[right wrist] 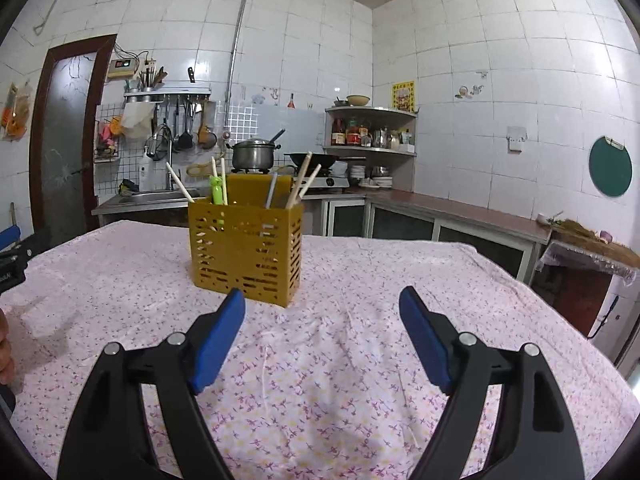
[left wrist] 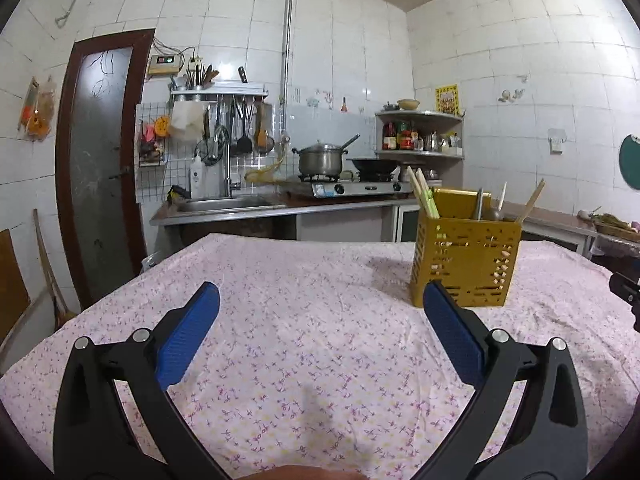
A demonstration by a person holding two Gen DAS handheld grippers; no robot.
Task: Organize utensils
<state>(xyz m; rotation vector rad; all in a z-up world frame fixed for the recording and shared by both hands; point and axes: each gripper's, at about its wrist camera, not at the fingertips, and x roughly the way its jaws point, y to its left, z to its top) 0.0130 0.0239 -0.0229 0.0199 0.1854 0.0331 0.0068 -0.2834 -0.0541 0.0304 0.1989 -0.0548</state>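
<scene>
A yellow slotted utensil holder point(left wrist: 466, 262) stands on the table with the pink flowered cloth point(left wrist: 300, 308). It holds chopsticks point(left wrist: 420, 196), a green-handled utensil and a metal-handled one. In the right wrist view the holder point(right wrist: 246, 254) stands just beyond the left fingertip, with chopsticks point(right wrist: 302, 182) and a green utensil point(right wrist: 217, 196) sticking up. My left gripper point(left wrist: 320, 300) is open and empty over the cloth, the holder beyond its right fingertip. My right gripper point(right wrist: 322, 304) is open and empty above the cloth point(right wrist: 340, 360).
Behind the table runs a kitchen counter with a sink point(left wrist: 224, 204), a gas stove with a pot point(left wrist: 320, 160) and a wok, and a corner shelf point(left wrist: 420, 132). A dark door point(left wrist: 96, 160) is at the left. The other gripper shows at the right edge point(left wrist: 626, 292).
</scene>
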